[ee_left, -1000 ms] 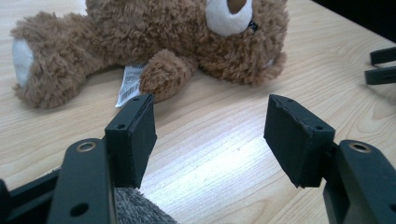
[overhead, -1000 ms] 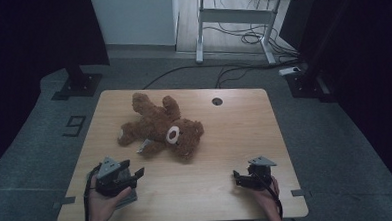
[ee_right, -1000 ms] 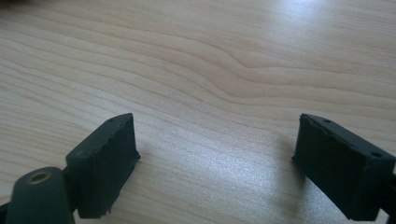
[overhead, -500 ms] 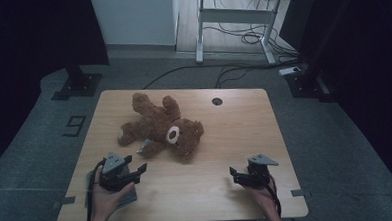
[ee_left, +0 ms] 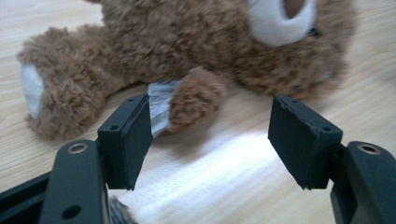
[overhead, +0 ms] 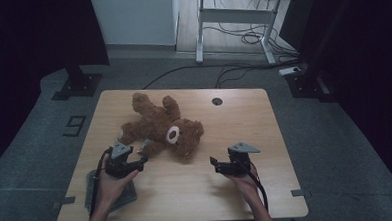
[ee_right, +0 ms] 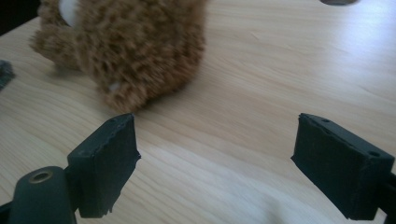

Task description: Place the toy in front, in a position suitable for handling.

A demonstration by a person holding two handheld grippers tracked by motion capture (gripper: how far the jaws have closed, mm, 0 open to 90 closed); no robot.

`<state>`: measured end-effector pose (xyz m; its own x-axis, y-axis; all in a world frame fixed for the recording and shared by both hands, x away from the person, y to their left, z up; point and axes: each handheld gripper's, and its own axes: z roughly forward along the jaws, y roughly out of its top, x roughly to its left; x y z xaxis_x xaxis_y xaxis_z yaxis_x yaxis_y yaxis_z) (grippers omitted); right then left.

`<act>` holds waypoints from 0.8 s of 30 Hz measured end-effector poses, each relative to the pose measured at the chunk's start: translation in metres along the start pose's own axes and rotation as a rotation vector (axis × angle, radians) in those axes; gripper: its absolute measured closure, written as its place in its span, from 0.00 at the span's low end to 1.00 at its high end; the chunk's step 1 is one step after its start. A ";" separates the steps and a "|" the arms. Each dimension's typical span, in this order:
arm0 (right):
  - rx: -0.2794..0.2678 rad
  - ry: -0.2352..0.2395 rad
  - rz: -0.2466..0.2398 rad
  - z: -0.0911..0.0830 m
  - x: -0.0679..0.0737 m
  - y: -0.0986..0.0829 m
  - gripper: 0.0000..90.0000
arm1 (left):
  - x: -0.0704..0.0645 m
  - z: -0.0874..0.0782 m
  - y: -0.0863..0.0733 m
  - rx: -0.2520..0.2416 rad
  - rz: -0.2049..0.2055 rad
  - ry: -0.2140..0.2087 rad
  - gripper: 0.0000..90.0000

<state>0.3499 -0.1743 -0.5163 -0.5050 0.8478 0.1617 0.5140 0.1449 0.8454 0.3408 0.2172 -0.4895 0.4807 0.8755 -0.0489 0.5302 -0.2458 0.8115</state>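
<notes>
A brown teddy bear (overhead: pixel 160 129) lies on its back in the middle of the wooden table (overhead: pixel 265 132), head toward the person. My left gripper (overhead: pixel 136 160) is open just in front of the bear's near side. In the left gripper view, the bear (ee_left: pixel 187 51) spans the top and a white tag (ee_left: pixel 161 105) sits by its paw, just beyond the open left gripper (ee_left: pixel 210 135). My right gripper (overhead: pixel 215 164) is open, a short way right of the bear's head. In the right gripper view, the head (ee_right: pixel 126 46) is upper left, ahead of the open right gripper (ee_right: pixel 210 158).
A grey pad (overhead: pixel 125 196) lies under the left hand near the table's front left corner. A cable hole (overhead: pixel 217 101) is at the table's back. Beyond the table stand a white desk frame (overhead: pixel 240 18) and floor cables (overhead: pixel 241 38). Bare wood lies to the right.
Both grippers have moved forward toward the bear. The left one came close to its near side, the right one shifted forward and left. The bear has not moved.
</notes>
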 end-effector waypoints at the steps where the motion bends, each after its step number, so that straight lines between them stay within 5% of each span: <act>1: 0.002 0.005 -0.004 0.003 0.003 0.002 0.15 | 0.002 0.003 0.000 -0.003 -0.011 -0.004 0.34; 15: 0.003 0.096 -0.029 0.062 0.046 0.037 0.12 | 0.008 0.048 0.006 0.068 0.013 -0.042 0.33; 18: 0.034 0.074 -0.051 0.079 0.054 0.041 0.09 | 0.011 0.058 0.011 0.081 -0.014 -0.051 0.34; 24: 0.102 0.023 -0.064 0.105 0.059 0.039 0.03 | 0.010 0.075 0.012 0.144 -0.004 -0.074 0.42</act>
<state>0.4130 -0.0646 -0.5271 -0.5538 0.8237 0.1219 0.5480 0.2504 0.7981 0.4045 0.1921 -0.5234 0.5253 0.8451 -0.0992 0.6243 -0.3035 0.7198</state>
